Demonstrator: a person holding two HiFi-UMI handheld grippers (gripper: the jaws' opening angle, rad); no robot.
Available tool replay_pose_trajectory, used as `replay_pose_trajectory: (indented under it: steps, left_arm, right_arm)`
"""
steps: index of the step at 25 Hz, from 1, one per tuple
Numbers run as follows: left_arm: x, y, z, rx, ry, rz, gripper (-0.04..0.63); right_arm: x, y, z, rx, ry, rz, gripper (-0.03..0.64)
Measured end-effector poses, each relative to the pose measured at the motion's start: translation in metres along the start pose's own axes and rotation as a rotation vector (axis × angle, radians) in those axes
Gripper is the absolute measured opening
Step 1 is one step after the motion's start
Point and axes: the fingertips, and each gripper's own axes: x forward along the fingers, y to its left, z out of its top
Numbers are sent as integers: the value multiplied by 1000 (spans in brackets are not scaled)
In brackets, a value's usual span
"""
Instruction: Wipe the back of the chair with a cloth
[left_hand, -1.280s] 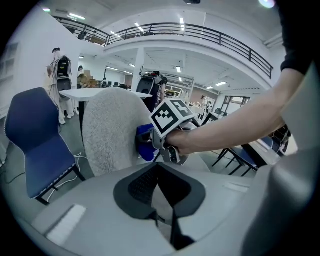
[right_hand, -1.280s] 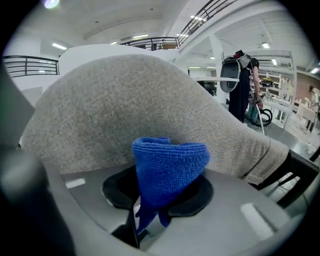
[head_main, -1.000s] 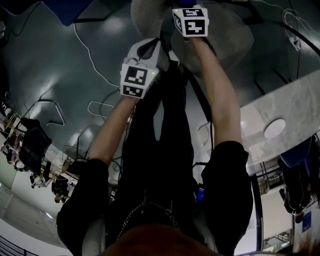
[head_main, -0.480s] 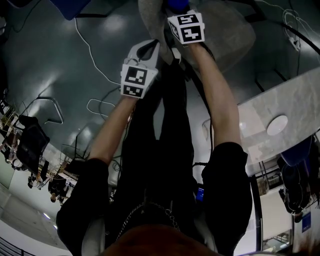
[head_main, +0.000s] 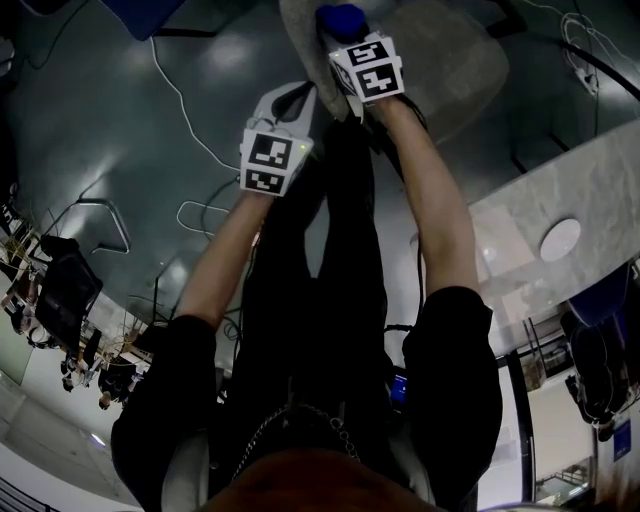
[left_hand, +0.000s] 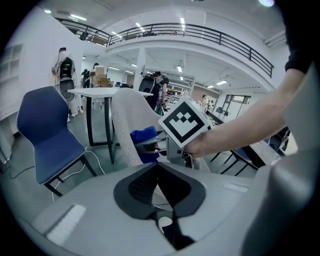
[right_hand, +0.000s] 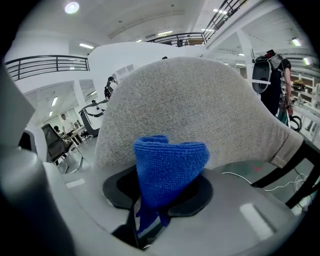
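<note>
Floor (head_main: 80, 130) w/ chair (head_main: 450, 70), white cable (head_main: 178, 92).

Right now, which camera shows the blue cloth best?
The right gripper view: the blue cloth fills the centre, clamped in the right gripper. The left gripper view shows it small, side-on; the head view, only a bit.

Large open office hall: mezzanine railing (left_hand: 200, 31), white desk (left_hand: 100, 92), blue chair (left_hand: 47, 132), strip lights (left_hand: 182, 21).

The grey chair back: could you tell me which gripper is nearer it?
Right. The right gripper holds its blue cloth close to the chair back; the left gripper hangs farther back, toward the person.
</note>
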Motion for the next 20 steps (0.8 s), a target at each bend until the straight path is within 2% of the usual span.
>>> replay_pose_trajectory:
  steps: [6,20]
  left_arm:
    - [-5,-9,-4,18,1,-13,11]
    - [-20,-21,-21,39,7,-41,11]
  right_arm:
    - [-12,17,-14,-16,16,43,130]
    - [-56,72,-69,77,42,152,129]
